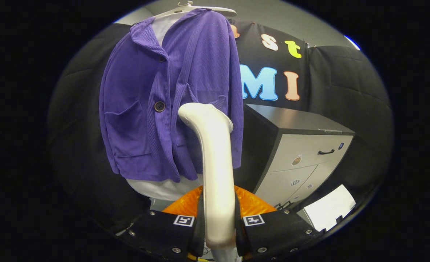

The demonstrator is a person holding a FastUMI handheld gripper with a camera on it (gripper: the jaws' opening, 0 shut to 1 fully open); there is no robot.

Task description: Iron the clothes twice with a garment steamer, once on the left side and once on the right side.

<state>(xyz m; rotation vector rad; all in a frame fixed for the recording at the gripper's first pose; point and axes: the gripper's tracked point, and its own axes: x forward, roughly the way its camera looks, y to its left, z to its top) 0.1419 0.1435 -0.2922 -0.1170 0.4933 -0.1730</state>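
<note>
Room: black cloth wall (346, 83) all round the booth, a grey ceiling strip above it.
Jacket: purple ribbed jacket (164, 102) on a white hanger (196, 9) at about 11 o'clock from the tongs, buttoned over a white garment (164, 187) that peeks out at collar and hem; dark buttons (159, 106) down the front, patch pockets on both sides.
Cabinet: dark-topped cabinet (298, 153) at 2 o'clock, pale drawer fronts, one black handle (326, 152); its near corner sits just beside the jacket's right hem.
Open room: dark bare cloth at 9 o'clock of the jacket, well apart from the furniture; tighter at 3 o'clock.
Steamer: white garment steamer (215, 163) rising straight to 12 o'clock, its curved head at the jacket's lower right front; whether it touches the fabric, cannot tell.
Floor items: orange round object (251, 203) behind the steamer handle; white sheet (329, 211) at 4 o'clock.
Tongs: gripper (217, 229) fingers clamped on the steamer's handle from both sides.
</note>
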